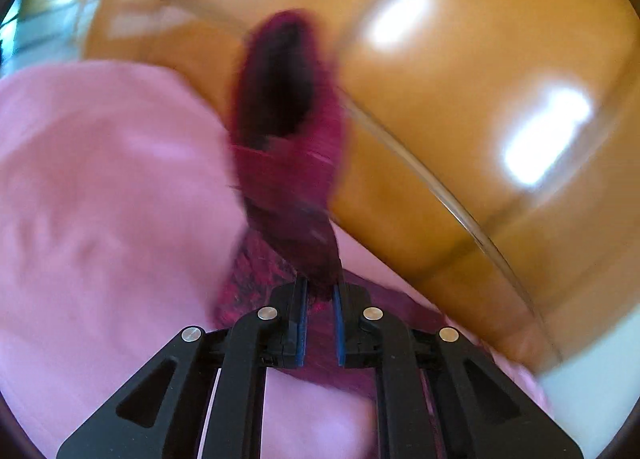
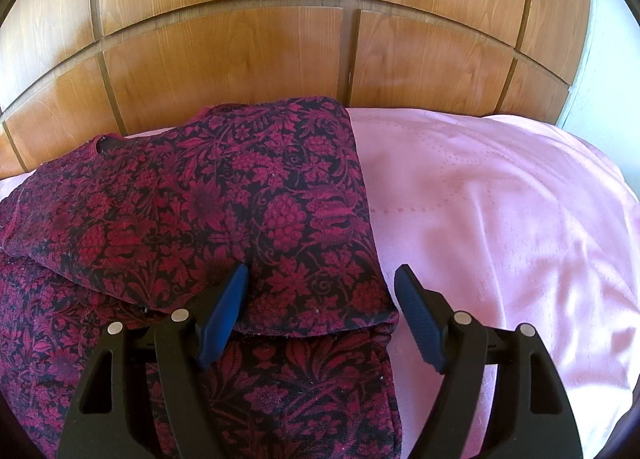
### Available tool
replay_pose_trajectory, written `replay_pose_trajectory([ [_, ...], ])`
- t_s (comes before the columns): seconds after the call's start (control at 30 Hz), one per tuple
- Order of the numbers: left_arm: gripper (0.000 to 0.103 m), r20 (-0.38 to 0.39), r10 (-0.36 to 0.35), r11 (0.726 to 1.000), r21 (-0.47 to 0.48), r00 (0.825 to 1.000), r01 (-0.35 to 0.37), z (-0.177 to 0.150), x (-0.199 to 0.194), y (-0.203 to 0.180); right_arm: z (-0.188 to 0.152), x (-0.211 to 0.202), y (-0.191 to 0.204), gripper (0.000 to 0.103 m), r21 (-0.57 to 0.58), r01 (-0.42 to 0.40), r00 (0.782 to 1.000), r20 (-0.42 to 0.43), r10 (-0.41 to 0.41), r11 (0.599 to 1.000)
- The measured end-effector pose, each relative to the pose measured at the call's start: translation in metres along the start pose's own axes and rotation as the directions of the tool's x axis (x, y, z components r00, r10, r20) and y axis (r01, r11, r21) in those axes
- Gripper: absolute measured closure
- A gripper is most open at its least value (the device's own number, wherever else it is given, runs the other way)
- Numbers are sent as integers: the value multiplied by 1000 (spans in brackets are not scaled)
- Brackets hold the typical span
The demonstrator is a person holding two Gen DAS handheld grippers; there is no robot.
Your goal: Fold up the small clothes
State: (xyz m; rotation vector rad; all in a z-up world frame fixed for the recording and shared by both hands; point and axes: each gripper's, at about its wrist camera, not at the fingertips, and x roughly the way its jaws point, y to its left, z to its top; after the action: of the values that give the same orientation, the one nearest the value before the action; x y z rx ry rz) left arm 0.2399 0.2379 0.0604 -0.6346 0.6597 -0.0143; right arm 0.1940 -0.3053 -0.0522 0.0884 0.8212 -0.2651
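The left gripper [image 1: 320, 291] is clamped on a bunched fold of the dark red floral garment [image 1: 288, 163], its blue-lined jaws drawn close together with the cloth pinched at their tips. From that pinch the fabric stands up and away from the gripper in a twisted strip, with a dark hollow showing in its upper part. The whole left wrist view is smeared with blur. The gripper points downward at a slant over the pink bedspread [image 1: 100, 199], with the wooden panelled wall [image 1: 460, 99] filling the upper right of that view.

The right gripper [image 2: 320, 271] hangs open above the bed, pointing down at a steeper slant, and holds nothing. Its left blue pad [image 2: 224, 311] sits over the garment [image 2: 240, 199], while the right pad [image 2: 420, 319] sits over bare bedspread [image 2: 500, 219], so the garment's right edge runs between the jaws. Whether the left pad touches the cloth cannot be told.

In the right wrist view the garment lies on the left half of the bed, one patterned layer folded over another, its lower hem crossing just ahead of the fingers. A neckline opening shows at the far left, near the wooden panels [image 2: 240, 59] behind the bed
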Motion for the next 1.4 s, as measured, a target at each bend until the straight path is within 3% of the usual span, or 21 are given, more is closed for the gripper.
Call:
replay_pose_trajectory([
  [0.13,94,-102,-60,984,160,993,76,-46,20,-70,0,0,-1,28,8,-8,1000,0,8,1000],
  [0.23,94,-192,-70,969,218,979,113,-80,45,-104,1,0,-3,28,19,-19,1000,0,19,1000],
  [0.4,89,-322,-16,947,298,946,117,-128,87,-137,2,2,-8,28,30,-40,999,-1,40,999],
  [0.5,69,-326,2,931,345,945,117,-137,93,-146,4,4,-11,28,36,-53,999,-3,53,998],
  [0.57,35,-313,-16,914,380,950,141,-139,86,-157,5,4,-13,28,40,-62,998,-7,62,997],
  [0.73,31,-296,-66,901,392,953,184,-141,54,-159,11,-16,-15,30,44,-38,999,37,36,998],
  [0.8,31,-273,-67,901,397,960,176,-142,38,-153,17,-38,-9,31,53,-99,992,90,94,994],
  [0.87,31,-245,-55,915,376,968,147,-139,28,-139,23,-50,3,31,49,-196,977,98,191,979],
  [0.93,31,-201,13,930,363,979,62,-134,22,-124,28,-57,24,32,31,-299,952,83,296,954],
  [1.03,31,-168,99,948,315,981,-41,-127,23,-99,35,-59,77,35,-23,-461,887,20,461,887],
  [1.13,31,-164,153,958,267,975,-106,-120,29,-79,42,-44,122,38,-14,-562,825,-83,559,827],
  [1.23,31,-162,184,957,254,969,-139,-118,31,-70,44,-19,170,57,-19,-581,801,-193,567,814],
  [1.3,31,-159,207,953,255,965,-162,-116,38,-70,48,-11,192,82,-59,-549,822,-218,526,834],
  [1.37,31,-159,236,949,251,959,-192,-115,46,-68,58,-22,195,95,-99,-530,842,-176,510,842],
  [1.4,31,-164,244,949,243,956,-201,-113,49,-66,64,-31,192,96,-119,-524,849,-140,509,843],
])
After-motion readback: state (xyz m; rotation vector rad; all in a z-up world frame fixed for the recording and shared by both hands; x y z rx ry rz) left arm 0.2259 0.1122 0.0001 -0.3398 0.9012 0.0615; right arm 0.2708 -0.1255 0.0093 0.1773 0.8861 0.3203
